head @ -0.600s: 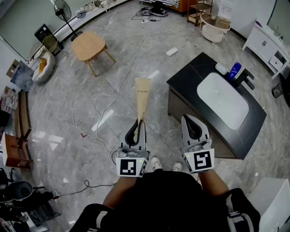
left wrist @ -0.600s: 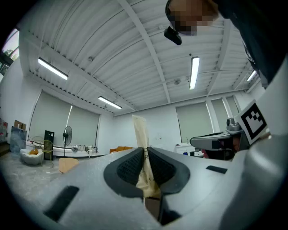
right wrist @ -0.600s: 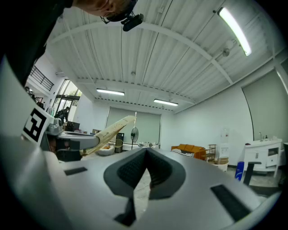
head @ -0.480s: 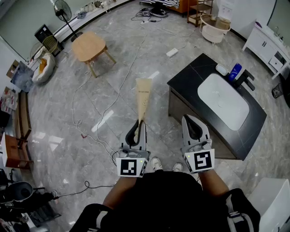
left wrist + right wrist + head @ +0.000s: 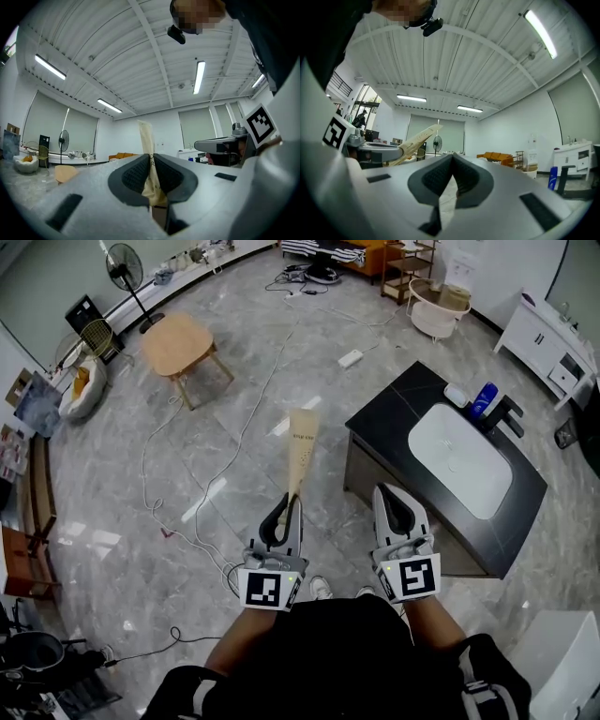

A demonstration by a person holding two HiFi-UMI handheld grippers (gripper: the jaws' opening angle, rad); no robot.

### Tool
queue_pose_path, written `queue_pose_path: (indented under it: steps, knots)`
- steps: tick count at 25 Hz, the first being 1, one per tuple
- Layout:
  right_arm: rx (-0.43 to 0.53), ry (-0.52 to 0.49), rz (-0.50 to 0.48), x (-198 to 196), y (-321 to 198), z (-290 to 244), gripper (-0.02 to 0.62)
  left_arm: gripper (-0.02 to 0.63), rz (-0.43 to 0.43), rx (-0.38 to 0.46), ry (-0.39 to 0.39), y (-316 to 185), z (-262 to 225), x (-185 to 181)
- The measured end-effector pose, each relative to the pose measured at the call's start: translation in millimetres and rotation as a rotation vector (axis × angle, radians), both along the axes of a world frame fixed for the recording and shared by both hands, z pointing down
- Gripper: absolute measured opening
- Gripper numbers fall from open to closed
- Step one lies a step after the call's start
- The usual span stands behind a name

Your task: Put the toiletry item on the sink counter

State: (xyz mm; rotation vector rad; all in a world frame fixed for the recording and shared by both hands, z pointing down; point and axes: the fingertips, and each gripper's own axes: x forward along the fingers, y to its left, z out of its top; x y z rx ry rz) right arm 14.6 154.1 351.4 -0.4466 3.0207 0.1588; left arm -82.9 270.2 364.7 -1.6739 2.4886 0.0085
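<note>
My left gripper is shut on a long beige toiletry tube that sticks out ahead of it over the floor. In the left gripper view the tube rises between the two dark pads, pinched at its lower end. My right gripper is shut with nothing between its pads, held beside the left one. The black sink counter with its white basin stands ahead to the right. From the right gripper view the tube shows at the left.
A blue bottle, a white soap dish and a black faucet stand at the counter's far side. Cables trail over the marble floor. A wooden stool and a fan are farther back left.
The whole view has shifted slightly; the counter and stool sit a little further up and left in the picture. Both grippers keep their places and the tube stays gripped.
</note>
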Motion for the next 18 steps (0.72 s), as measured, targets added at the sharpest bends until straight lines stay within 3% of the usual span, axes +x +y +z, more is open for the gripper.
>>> queue_pose_path:
  steps: [8,18]
  knots:
    - [-0.037,0.007,0.048,-11.1,-9.9,6.7,0.005,0.041,0.073,-0.010,0.009,-22.0,7.2,-12.6]
    - [-0.064,0.015,0.121,-29.0,-93.3,10.5,0.005,0.041,0.147,-0.001,0.006,-113.3,7.5,-40.0]
